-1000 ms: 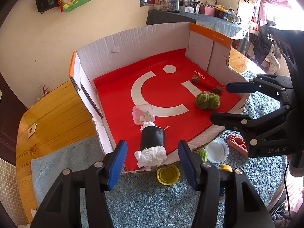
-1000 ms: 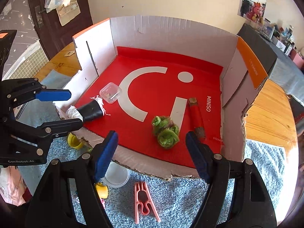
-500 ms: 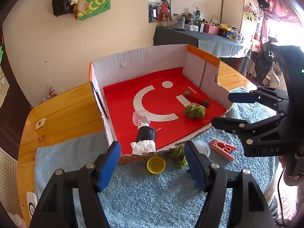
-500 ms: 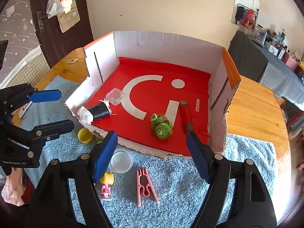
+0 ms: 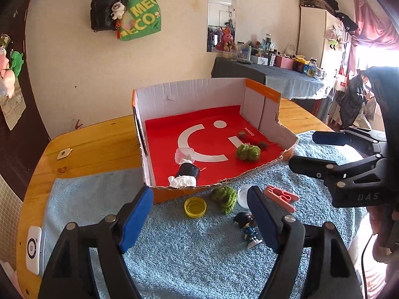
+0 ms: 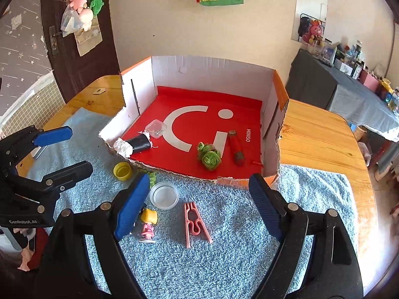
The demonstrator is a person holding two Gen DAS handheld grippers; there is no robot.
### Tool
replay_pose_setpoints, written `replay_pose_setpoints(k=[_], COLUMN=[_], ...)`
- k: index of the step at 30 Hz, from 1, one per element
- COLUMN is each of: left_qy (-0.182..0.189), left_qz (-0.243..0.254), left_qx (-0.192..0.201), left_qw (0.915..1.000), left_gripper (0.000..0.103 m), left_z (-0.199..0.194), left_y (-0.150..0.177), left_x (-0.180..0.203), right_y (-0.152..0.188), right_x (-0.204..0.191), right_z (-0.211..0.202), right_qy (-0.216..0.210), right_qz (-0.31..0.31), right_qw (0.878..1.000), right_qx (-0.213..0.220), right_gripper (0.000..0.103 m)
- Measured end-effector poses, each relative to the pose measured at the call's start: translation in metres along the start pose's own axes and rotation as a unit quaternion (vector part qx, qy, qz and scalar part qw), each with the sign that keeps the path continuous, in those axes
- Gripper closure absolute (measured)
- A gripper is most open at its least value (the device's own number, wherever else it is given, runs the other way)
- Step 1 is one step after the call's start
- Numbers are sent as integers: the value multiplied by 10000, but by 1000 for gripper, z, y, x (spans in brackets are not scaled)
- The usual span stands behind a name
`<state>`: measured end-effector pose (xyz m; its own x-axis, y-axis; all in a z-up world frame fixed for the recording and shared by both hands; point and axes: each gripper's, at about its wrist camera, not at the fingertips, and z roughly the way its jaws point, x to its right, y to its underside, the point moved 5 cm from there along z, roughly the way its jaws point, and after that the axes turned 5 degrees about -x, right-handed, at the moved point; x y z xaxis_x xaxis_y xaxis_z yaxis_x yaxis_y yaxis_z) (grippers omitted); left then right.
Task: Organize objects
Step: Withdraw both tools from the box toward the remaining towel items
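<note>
Left wrist view: the left gripper has just been opening and stands apart, empty, above the blue towel. The cardboard box, its torn front edge low, holds a black roll and a green bundle. A dark-haired figurine stands partly behind a finger.

Right wrist view: the right gripper, also just opening, is empty. Only here a yellow-haired figurine shows; the pink clip lies in open towel.
</note>
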<state>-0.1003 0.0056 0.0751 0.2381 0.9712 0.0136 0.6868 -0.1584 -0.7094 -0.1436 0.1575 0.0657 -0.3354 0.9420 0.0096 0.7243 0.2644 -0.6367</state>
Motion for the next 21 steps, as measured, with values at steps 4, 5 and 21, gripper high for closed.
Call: replay_pose_setpoints(k=[4, 5, 21], left_qy=[-47, -71, -323], left_qz=[-88, -116, -319], left_qx=[70, 91, -198], left_qw=[9999, 9999, 9988], left_gripper=[18, 17, 13], left_z=[-5, -6, 16], left_y=[6, 7, 42], left_x=[2, 1, 6], right_y=[8, 10, 45], right_x=[-4, -6, -7], right_z=[-9, -11, -21], right_qy=[19, 84, 320], right_qz=[10, -19, 366], right_qw=[9999, 9998, 9970], right_qx=[138, 183, 605], right_gripper=[13, 13, 9])
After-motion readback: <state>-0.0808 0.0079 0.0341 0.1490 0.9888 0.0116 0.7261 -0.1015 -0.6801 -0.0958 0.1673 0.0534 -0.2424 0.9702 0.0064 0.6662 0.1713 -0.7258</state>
